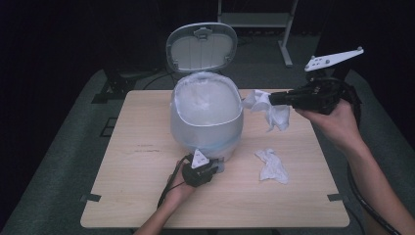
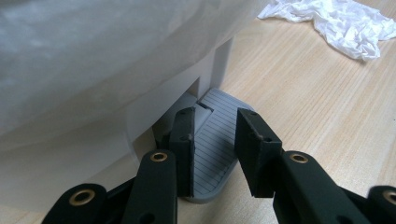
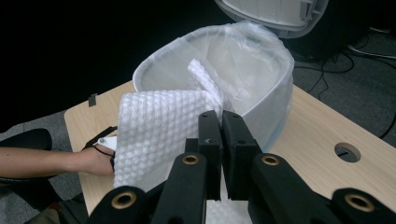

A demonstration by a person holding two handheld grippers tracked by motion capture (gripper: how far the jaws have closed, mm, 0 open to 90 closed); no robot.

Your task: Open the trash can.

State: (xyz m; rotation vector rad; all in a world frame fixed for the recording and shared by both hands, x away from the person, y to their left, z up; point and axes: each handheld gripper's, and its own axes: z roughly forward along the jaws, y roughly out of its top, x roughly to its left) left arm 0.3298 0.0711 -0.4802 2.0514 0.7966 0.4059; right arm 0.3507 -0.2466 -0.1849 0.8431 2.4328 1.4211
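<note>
Hovering just off the bin's (image 1: pixel 205 122) right rim, the right gripper (image 1: pixel 272 99) has its jaws pinched tight on a paper towel (image 1: pixel 274 113), which dangles over bare table (image 1: pixel 147 196). Lid (image 1: pixel 200 46) stands upright at the back, mouth wide open, liner draped over the rim. Down front, the left gripper (image 2: pixel 212 140) sits on the grey foot pedal (image 2: pixel 219 144), jaws narrow, straddling it. 1 more crumpled towel (image 1: pixel 271 165) lies right of the bin, apart from it.
</note>
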